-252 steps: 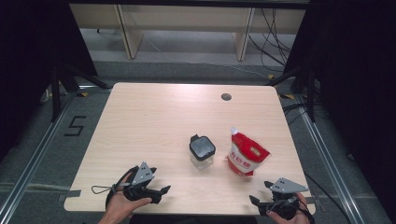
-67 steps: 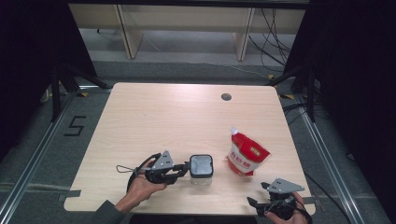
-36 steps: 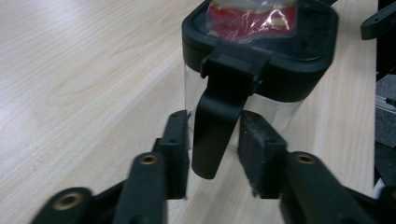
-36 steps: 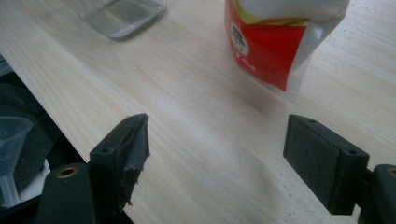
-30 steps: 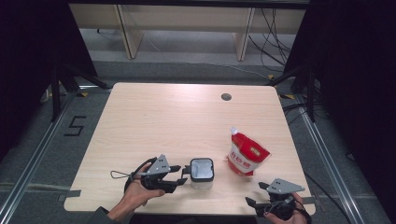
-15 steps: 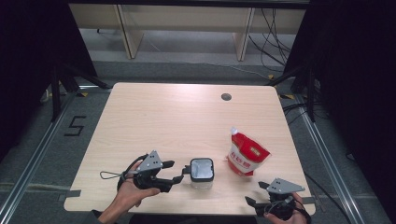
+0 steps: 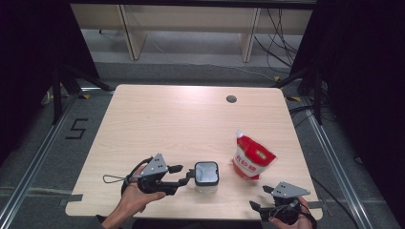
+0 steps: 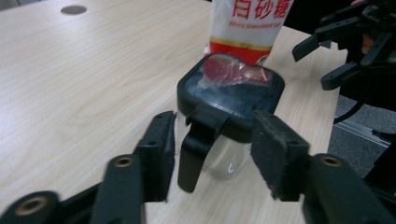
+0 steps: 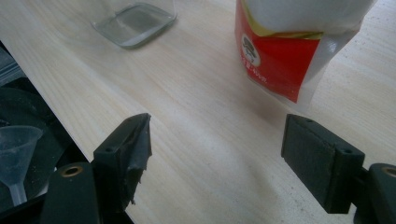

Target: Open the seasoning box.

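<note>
A clear glass jar (image 7: 206,175) with a black-rimmed lid stands near the table's front edge. Its black latch (image 8: 191,154) hangs down the near side. My left gripper (image 7: 184,174) points at the jar from the left. Its jaws (image 8: 215,156) stand either side of the latch and have just been closing, and a gap still shows beside the right pad (image 8: 275,161). A red and white sugar bag (image 7: 252,160) stands right of the jar. My right gripper (image 7: 260,198) is open and empty at the front right, aimed at the bag (image 9: 289,42).
The wooden table (image 7: 181,124) has a round cable hole (image 7: 231,99) at the back. A clear plastic funnel (image 9: 16,140) lies below the table's front edge. Dark stands and cables flank the table, and shelf legs rise behind it.
Early on, the jar moved from mid-table toward the front edge. In the last second the left gripper drew back to the left, then returned to the jar's lid. The right gripper kept still.
</note>
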A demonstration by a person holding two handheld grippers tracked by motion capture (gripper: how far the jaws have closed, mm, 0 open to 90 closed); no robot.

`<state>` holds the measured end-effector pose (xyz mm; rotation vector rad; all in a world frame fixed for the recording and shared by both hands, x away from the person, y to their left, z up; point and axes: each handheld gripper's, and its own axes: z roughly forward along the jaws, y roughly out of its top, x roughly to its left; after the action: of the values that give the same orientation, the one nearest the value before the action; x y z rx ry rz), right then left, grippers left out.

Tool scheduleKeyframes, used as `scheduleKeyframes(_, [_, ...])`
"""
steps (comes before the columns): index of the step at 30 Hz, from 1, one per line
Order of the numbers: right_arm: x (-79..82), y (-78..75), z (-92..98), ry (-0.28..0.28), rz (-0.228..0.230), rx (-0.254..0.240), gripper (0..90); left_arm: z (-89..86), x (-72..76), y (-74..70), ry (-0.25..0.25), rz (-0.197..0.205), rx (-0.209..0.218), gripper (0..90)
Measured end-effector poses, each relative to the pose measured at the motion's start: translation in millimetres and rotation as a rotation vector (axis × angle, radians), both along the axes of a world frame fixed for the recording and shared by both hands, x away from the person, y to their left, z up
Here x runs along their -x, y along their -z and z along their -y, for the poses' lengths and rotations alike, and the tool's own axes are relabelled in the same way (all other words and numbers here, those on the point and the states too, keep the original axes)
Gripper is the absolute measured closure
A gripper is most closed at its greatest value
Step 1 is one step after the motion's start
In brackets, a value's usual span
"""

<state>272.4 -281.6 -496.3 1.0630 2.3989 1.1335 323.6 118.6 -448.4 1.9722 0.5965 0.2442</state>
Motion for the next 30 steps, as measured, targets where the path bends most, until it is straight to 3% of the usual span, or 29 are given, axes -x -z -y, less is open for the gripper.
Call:
scheduleKeyframes(1, [0.0,0.0,-0.2,-0.001,0.001,-0.002,25.9,0.0,0.0,0.0,0.0,0.0,0.0,57.6])
scheduleKeyframes(2, [-0.1,0.0,-0.3,0.004,0.001,-0.007,26.2,3.3,0.3,-3.5,0.018,0.039,-0.004,62.3])
scheduleKeyframes(3, [1.7,-0.8,-1.9,0.021,-0.018,-0.021,26.2,5.3,1.3,-5.1,0.014,0.052,-0.006,67.0])
scheduleKeyframes(4, [0.4,-1.0,-2.0,0.01,-0.001,-0.02,26.5,8.1,1.7,-5.9,0.015,0.065,0.01,70.6])
scheduleKeyframes(9, [-0.7,-5.3,-8.3,-0.014,0.038,-0.048,31.7,15.3,-0.3,-5.5,0.014,0.075,0.005,82.4])
scheduleKeyframes(13, [0.1,-9.5,-16.6,-0.031,0.061,-0.071,39.7,21.3,-3.3,-2.6,0.027,0.071,-0.002,85.4])
scheduleKeyframes(14, [-0.8,-10.1,-17.3,-0.043,0.091,-0.063,41.1,21.8,-4.7,-2.4,0.031,0.079,-0.011,85.8])
scheduleKeyframes(16, [-0.5,-11.7,-19.8,-0.048,0.107,-0.069,43.4,22.7,-6.0,-1.0,0.017,0.072,-0.015,87.0])
scheduleKeyframes(18, [1.5,-12.8,-22.7,-0.046,0.089,-0.081,44.4,21.9,-8.2,0.7,0.013,0.072,-0.029,87.9])
scheduleKeyframes(19, [-0.2,-12.6,-22.8,-0.07,0.107,-0.071,44.9,22.4,-7.7,2.4,0.001,0.059,-0.02,88.2])
scheduleKeyframes(20, [0.7,-12.7,-23.8,-0.065,0.106,-0.073,45.6,21.3,-9.0,2.7,0.01,0.073,-0.037,88.4])
scheduleKeyframes(21, [0.1,-12.7,-23.5,-0.067,0.136,-0.063,46.6,21.2,-9.0,3.5,0.008,0.07,-0.038,88.4])
scheduleKeyframes(23, [2.2,-13.3,-25.4,-0.055,0.116,-0.072,47.8,20.9,-10.0,5.0,0.004,0.073,-0.038,88.5])
scheduleKeyframes(25, [0.2,-13.8,-26.1,-0.076,0.143,-0.064,49.6,19.4,-10.0,5.3,-0.013,0.063,-0.031,88.8])
scheduleKeyframes(26, [2.7,-14.9,-28.1,-0.06,0.11,-0.08,50.1,19.4,-10.0,5.3,-0.013,0.063,-0.031,88.7])
scheduleKeyframes(27, [2.7,-14.9,-28.1,-0.06,0.11,-0.08,50.1,18.5,-11.0,5.2,-0.007,0.073,-0.037,88.7])
scheduleKeyframes(30, [-0.9,-15.2,-33.0,-0.085,0.149,-0.082,53.6,17.8,-11.0,6.3,-0.021,0.07,-0.032,88.8])
